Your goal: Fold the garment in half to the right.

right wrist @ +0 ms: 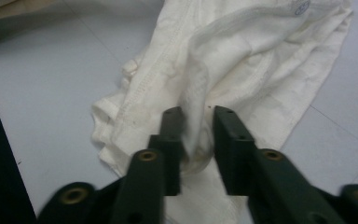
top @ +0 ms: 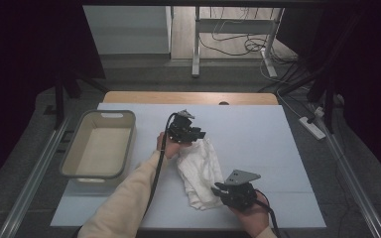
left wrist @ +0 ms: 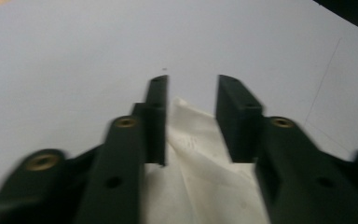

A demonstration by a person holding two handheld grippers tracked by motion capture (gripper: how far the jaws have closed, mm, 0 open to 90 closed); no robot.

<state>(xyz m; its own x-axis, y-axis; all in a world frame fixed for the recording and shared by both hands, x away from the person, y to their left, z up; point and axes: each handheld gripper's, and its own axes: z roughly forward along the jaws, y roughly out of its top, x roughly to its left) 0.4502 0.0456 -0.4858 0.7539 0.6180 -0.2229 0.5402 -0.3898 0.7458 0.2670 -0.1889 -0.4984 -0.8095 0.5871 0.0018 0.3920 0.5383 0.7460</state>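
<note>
Both grippers, left and right, have fingers released (parted) around the white cloth.

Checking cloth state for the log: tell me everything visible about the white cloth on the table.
The white crumpled fabric cloth looks like cotton, with stitched hems and a small round printed mark. It lies bunched and elongated on the pale blue table cover, right of the beige bin. Part of it sits between the open jaws of the left gripper and of the right gripper.

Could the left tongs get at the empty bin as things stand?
Probably yes: the left tongs stand open over the cloth, and bare table lies between them and the bin.
</note>
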